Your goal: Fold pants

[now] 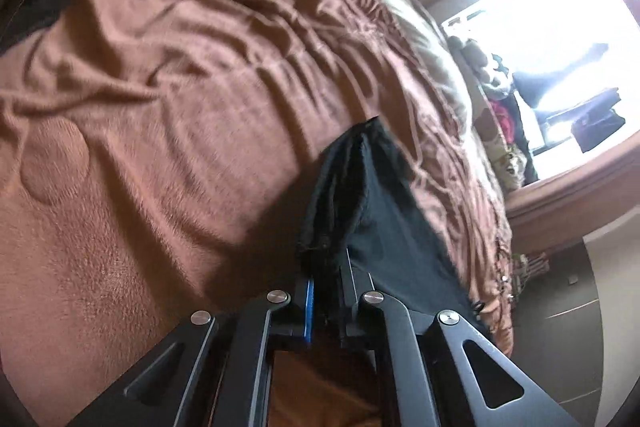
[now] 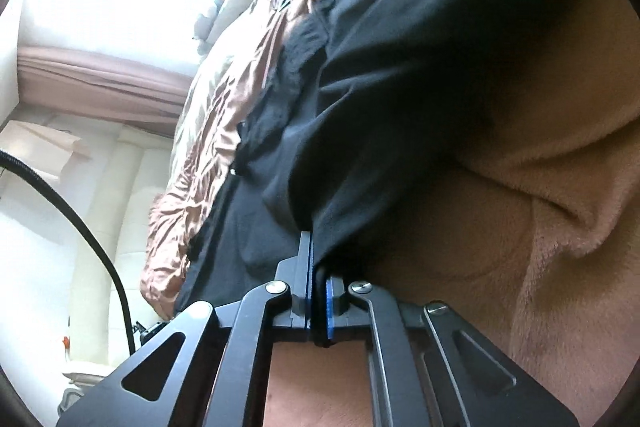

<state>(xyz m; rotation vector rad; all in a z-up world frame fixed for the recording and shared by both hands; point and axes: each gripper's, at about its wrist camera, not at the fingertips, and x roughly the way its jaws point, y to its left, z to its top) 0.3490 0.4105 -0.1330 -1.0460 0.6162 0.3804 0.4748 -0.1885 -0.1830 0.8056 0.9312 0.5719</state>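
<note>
Black pants [image 2: 400, 75]: draped over a brown fleece blanket [image 1: 160, 107] on the bed, one bunched edge rising toward twelve o'clock from the left gripper [image 1: 326, 303], whose jaws are clamped on that fabric. Right gripper [image 2: 318, 291]: jaws pinched on another edge of the pants, cloth spreading to one o'clock. Surroundings: bright window [image 1: 560, 27] at two o'clock in the left view; black cable [image 2: 92, 227] at nine o'clock in the right.

Bed [image 1: 120, 267] w/ brown blanket [image 1: 200, 67]; black pants [image 2: 400, 67] on top.
</note>
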